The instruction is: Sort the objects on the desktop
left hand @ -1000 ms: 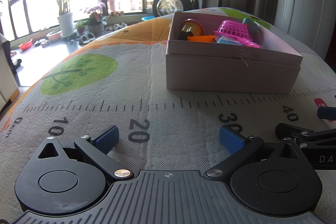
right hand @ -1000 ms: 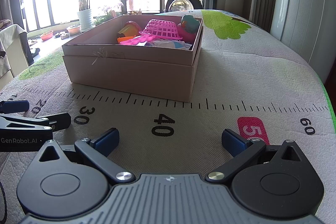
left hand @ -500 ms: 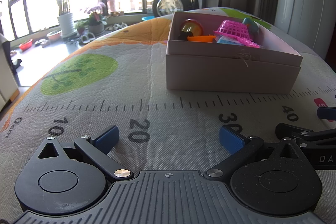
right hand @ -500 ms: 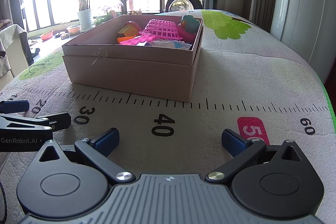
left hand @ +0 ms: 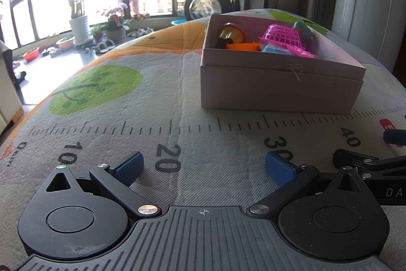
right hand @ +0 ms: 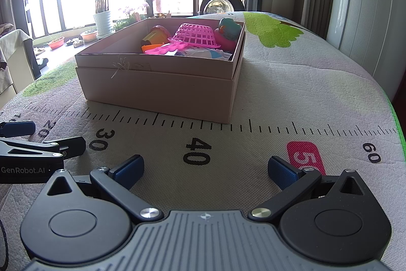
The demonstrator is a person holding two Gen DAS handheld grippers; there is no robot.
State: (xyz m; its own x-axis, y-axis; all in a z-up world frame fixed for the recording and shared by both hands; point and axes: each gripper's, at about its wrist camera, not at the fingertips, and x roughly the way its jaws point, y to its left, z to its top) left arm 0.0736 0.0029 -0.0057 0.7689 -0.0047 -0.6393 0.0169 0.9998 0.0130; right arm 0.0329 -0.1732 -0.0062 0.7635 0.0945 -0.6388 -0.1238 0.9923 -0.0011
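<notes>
A pink cardboard box (left hand: 279, 90) (right hand: 162, 90) stands on the printed mat ahead of both grippers. It holds a pink plastic basket (left hand: 283, 36) (right hand: 196, 34), an orange and yellow toy (left hand: 232, 33) (right hand: 156, 36), a teal and pink toy (right hand: 228, 33) and other small items. My left gripper (left hand: 203, 168) is open and empty, low over the mat near the 20 mark. My right gripper (right hand: 205, 169) is open and empty near the 40 mark. Each gripper shows at the edge of the other's view.
The mat (left hand: 127, 103) carries a ruler print and green and orange shapes. Its right edge (right hand: 395, 118) drops off near a curtain. Beyond the far edge are plant pots (left hand: 81, 27) and a window.
</notes>
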